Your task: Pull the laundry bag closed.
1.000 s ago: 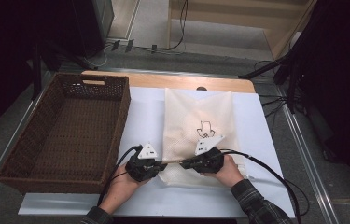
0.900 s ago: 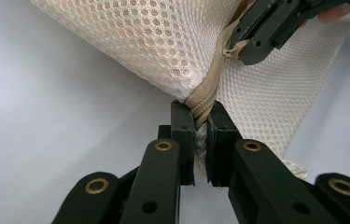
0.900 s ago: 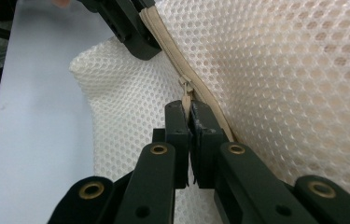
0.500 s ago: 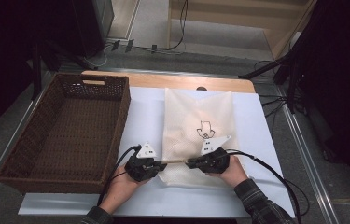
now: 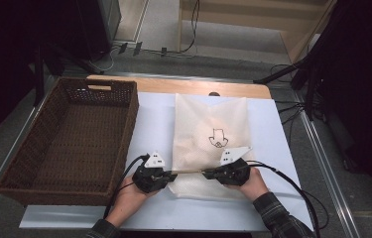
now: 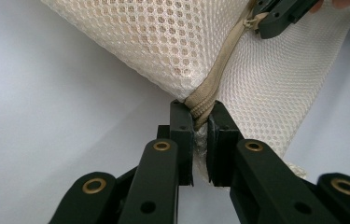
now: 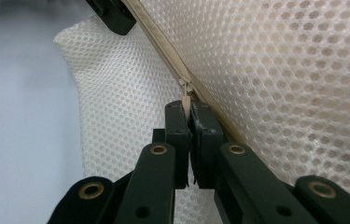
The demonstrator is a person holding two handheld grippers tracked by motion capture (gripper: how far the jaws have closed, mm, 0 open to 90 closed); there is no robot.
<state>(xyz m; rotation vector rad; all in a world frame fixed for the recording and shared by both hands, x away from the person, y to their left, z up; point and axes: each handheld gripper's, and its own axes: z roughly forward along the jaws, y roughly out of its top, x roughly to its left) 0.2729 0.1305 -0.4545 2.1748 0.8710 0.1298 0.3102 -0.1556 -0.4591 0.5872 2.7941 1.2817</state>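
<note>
The mesh bag lies flat at the middle of the bench, with the wicker basket at its 9 o'clock. Its zipper runs along the 6 o'clock edge, nearest the person.

The left tongs are pressed together on the zipper's end at the bag's 7 o'clock corner. In the left gripper view the tan tape is bunched between their pads.

The right tongs are pressed together too. They pinch the small zipper pull, which stands straight up out of their tips.

Over the last second the change is small. In the high view the right hand has slid a little toward 3 o'clock, so the strip of zipper stretched between the two tongs is now slightly longer. The left hand has kept its place, and the bag has not shifted on the bench.

I take this to mean the slider is starting its run along the edge, with the left tongs as the anchor that keeps the tape taut. Most of the zipper's length still lies ahead of the pull, toward 3 o'clock.

I cannot tell from the close views whether the teeth behind the slider are parting or joining. Neither grip shows any slip. The tape looks straight enough for the pull to go on without snagging the mesh.
</note>
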